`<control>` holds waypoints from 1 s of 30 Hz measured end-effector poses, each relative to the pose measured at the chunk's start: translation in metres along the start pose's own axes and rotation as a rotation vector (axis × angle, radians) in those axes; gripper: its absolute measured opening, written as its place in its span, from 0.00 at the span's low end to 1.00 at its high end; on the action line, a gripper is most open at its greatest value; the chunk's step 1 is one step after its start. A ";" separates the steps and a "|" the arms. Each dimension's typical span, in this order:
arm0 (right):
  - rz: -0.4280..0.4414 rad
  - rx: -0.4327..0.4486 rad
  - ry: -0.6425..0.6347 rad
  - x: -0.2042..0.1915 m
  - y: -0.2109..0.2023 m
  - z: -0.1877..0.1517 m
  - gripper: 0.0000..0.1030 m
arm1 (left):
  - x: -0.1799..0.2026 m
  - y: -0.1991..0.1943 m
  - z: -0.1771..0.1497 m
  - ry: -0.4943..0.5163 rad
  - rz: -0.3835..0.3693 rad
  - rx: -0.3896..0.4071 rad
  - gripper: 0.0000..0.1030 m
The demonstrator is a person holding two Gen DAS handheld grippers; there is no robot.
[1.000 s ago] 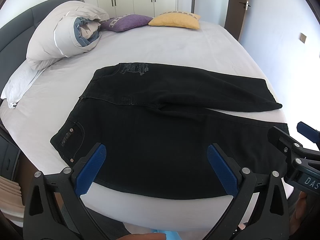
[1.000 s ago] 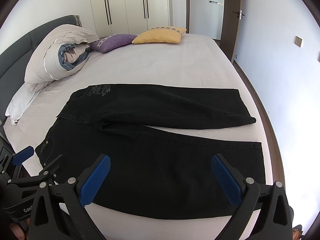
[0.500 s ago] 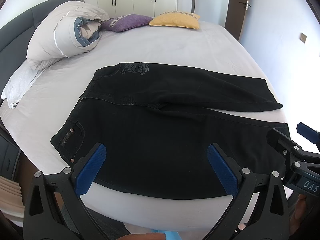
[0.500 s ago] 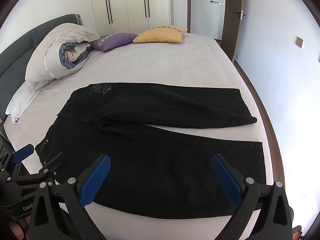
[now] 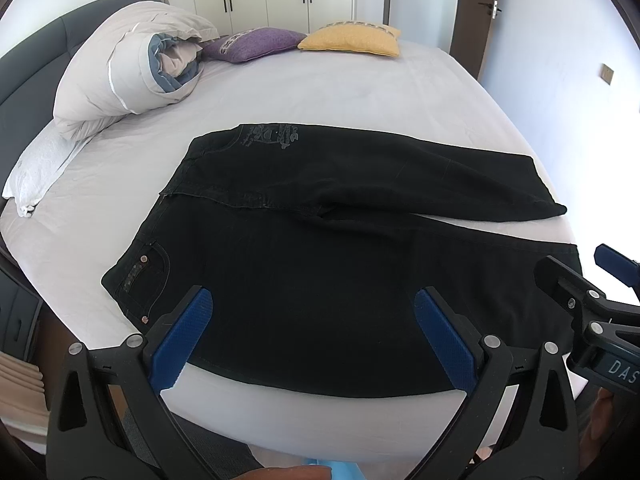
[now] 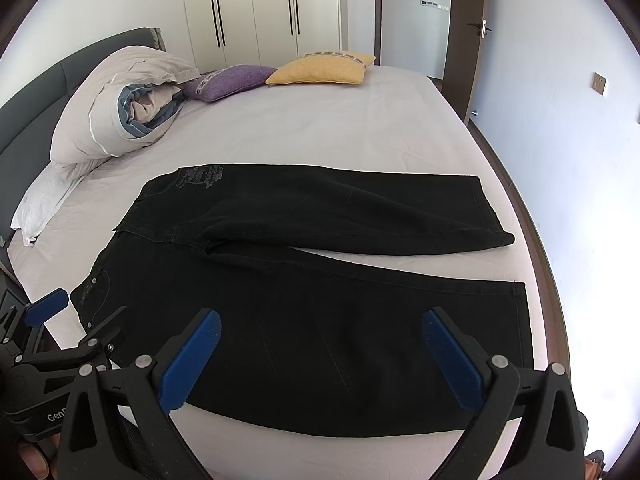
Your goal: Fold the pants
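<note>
left wrist view, pants [image 5: 320,264] beneath open hand-held gripper [image 5: 312,336]

A bright bedroom is shown, in which a white-sheeted bed [image 6: 320,128] with a dark padded headboard [image 6: 48,76] is backed by white wardrobe doors [image 6: 256,8], a dark brown door [image 6: 466,20] and pale blue walls [image 6: 560,128].

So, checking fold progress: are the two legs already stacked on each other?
No, the pants lie with both legs spread apart on the bed.
</note>
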State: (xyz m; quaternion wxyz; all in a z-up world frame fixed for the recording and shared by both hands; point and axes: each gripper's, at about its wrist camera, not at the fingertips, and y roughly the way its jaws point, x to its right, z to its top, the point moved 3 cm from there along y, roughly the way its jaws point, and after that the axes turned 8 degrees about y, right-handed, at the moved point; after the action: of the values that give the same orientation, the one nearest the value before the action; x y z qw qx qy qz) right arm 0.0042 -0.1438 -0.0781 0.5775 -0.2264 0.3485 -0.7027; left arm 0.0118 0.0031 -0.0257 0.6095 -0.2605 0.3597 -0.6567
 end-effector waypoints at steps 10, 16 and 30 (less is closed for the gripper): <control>0.000 0.000 0.000 0.000 0.000 0.000 1.00 | -0.001 0.000 -0.001 -0.001 0.001 -0.002 1.00; 0.000 0.000 -0.001 -0.002 0.001 -0.003 1.00 | -0.002 -0.001 -0.003 0.000 0.002 -0.003 1.00; 0.000 -0.008 -0.005 -0.004 0.002 -0.009 1.00 | -0.005 0.004 -0.008 -0.002 -0.002 -0.011 1.00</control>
State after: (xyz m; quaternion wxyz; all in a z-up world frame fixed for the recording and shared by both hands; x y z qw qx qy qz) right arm -0.0002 -0.1385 -0.0857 0.5777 -0.2302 0.3498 -0.7007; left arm 0.0089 0.0095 -0.0332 0.6078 -0.2650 0.3625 -0.6549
